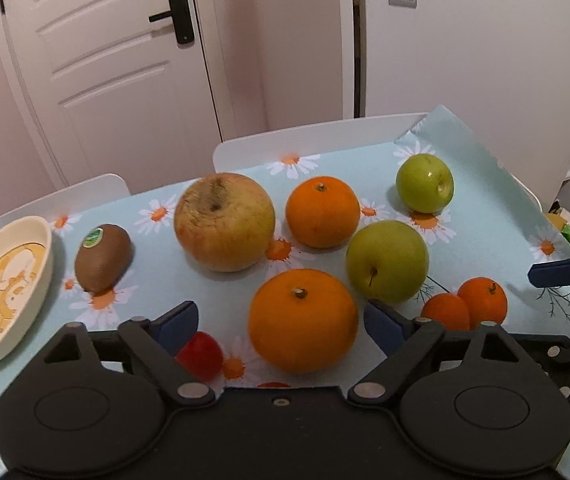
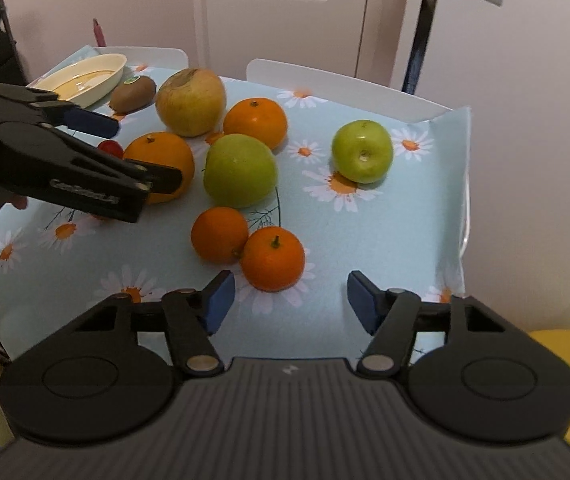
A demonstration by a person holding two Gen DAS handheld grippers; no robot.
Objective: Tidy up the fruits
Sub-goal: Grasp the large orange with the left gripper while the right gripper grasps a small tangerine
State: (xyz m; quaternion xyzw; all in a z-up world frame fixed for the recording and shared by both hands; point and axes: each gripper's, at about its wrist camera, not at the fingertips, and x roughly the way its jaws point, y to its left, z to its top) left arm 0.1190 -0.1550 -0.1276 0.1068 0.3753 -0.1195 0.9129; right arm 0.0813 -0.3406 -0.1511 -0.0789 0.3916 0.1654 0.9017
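A daisy-print tablecloth (image 1: pixel 189 256) carried loose fruit. At left, a cream dish (image 1: pixel 41 268) held nothing. The left gripper (image 1: pixel 281 322) stood spread around a large orange (image 1: pixel 303 320), pads apart from it. The right gripper (image 2: pixel 289 300) gaped, empty, just below a small orange (image 2: pixel 273 260).

Bench cloth (image 1: pixel 189 280): pale blue, printed with white daisies with orange centres. Dish (image 1: pixel 47 264): cream rim, yellow cartoon print inside. Kiwi (image 1: pixel 103 258): brown, green sticker. Large apple (image 1: pixel 224 222): yellow-tan, brown blotches. Two apples (image 2: pixel 240 170): green. Oranges (image 1: pixel 303 320): orange. Small fruit (image 1: pixel 201 354): red. Claw pads (image 2: pixel 219 300): blue on black arms.
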